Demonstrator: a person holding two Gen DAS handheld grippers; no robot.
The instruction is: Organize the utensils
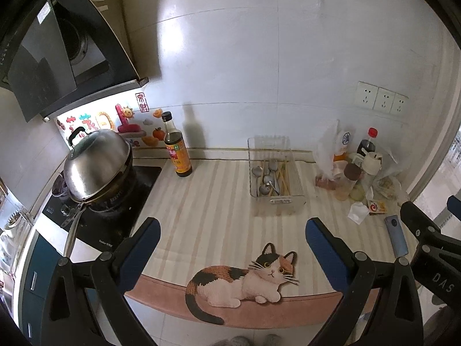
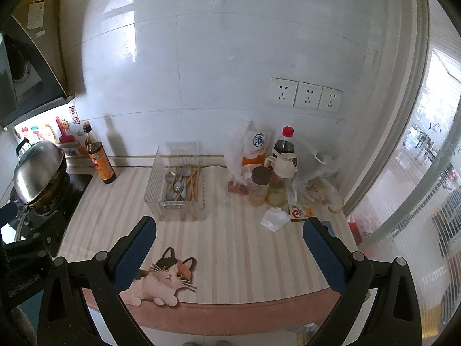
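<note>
Both the left gripper (image 1: pixel 232 248) and the right gripper (image 2: pixel 229 248) stood wide and held nothing, above the counter's front edge. The utensils were all in the clear plastic bin (image 1: pixel 299 193), which stood toward the counter's back edge: spoons (image 1: pixel 263 180) lay mixed on its left side and chopsticks (image 1: pixel 284 178) along its right. No utensil lay loose on the striped mat (image 1: pixel 207 201). Sorting within the bin appeared not yet begun, or already complete; the views did not settle which.
</note>
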